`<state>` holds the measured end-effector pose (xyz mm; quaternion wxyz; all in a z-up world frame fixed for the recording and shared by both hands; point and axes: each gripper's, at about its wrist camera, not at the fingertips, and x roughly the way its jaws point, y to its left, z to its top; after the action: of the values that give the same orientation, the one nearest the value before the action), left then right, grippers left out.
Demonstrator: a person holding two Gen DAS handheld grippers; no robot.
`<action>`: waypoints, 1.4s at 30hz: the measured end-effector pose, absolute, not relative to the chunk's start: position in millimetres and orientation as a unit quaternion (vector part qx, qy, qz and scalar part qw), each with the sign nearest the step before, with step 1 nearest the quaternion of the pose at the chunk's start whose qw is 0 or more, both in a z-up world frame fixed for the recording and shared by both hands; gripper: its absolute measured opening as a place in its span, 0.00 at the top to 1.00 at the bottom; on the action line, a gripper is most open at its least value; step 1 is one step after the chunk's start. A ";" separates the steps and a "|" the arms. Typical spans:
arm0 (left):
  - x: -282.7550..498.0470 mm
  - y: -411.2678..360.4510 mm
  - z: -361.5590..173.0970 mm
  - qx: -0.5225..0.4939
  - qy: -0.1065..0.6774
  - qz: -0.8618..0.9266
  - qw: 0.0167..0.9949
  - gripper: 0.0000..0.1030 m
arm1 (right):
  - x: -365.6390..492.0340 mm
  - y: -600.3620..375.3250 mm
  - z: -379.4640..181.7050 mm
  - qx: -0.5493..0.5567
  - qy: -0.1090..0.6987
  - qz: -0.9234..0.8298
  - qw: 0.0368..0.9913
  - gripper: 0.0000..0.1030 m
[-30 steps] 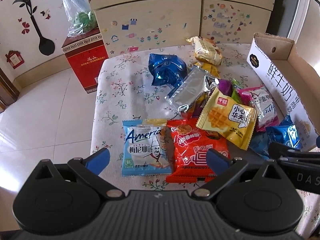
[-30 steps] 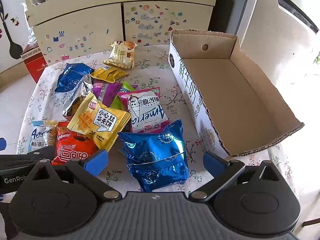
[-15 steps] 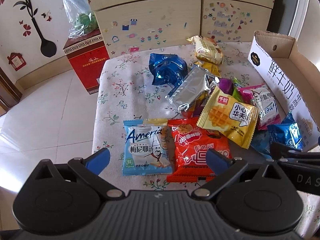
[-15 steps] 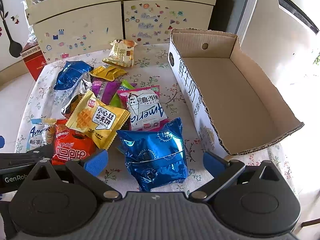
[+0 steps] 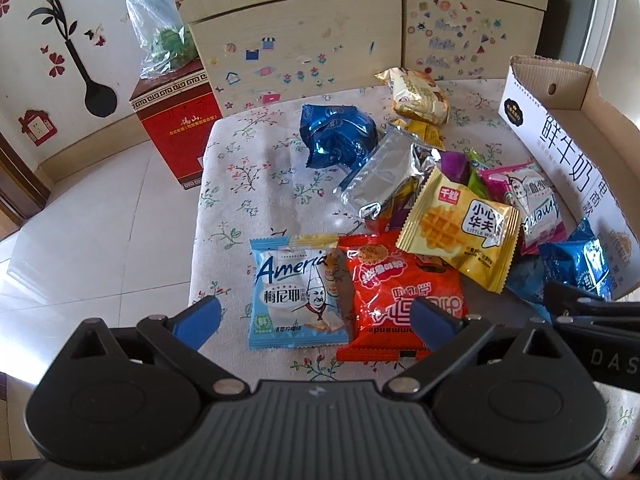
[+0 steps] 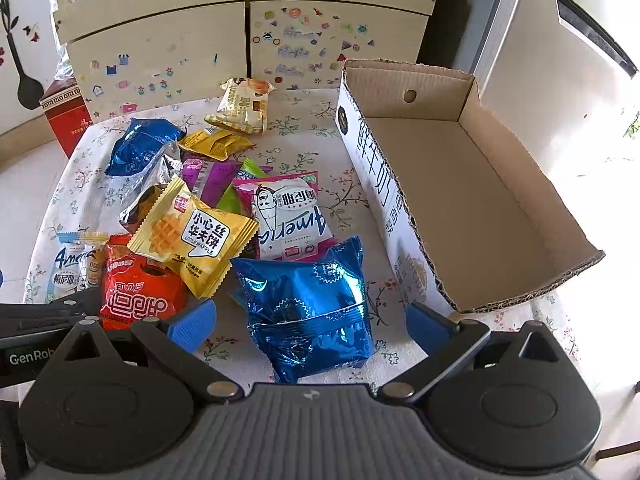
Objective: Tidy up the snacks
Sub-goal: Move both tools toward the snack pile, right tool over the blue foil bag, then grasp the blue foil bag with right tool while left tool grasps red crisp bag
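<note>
Several snack packets lie in a loose pile on a floral tablecloth (image 5: 256,160). My left gripper (image 5: 316,318) is open above the near edge, with a light blue packet (image 5: 298,300) and a red packet (image 5: 400,292) between its fingers. My right gripper (image 6: 312,322) is open around a shiny blue packet (image 6: 308,308), not touching it. A yellow waffle packet (image 6: 192,236), a pink packet (image 6: 288,216) and a silver packet (image 5: 384,176) lie behind. An open cardboard box (image 6: 460,184) stands empty at the right.
A sticker-covered wooden cabinet (image 5: 304,40) stands behind the table. A red box (image 5: 176,116) with a plastic bag on it sits on the tiled floor at the left. A second blue packet (image 5: 336,136) and a beige one (image 5: 420,96) lie at the back.
Both grippers have eased slightly forward and down toward the pile; the packets sit a little nearer in both views. Nothing was grasped or moved.
</note>
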<state>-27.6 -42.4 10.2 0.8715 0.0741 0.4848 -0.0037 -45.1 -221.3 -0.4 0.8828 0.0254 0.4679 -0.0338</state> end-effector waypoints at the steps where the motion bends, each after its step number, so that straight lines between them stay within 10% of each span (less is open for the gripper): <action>1: -27.6 -42.4 10.1 0.075 0.485 -0.003 0.871 0.03 | -45.2 -221.0 -0.3 0.024 0.467 -0.034 0.883 0.00; 42: -35.0 -47.8 11.2 0.072 0.487 -0.020 0.870 0.06 | -48.2 -232.6 -4.0 0.035 0.454 -0.010 0.890 0.00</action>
<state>-35.0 -47.8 11.2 0.8703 0.0720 0.4869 -0.0205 -48.2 -232.6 -4.0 0.8904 0.0350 0.4537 -0.0102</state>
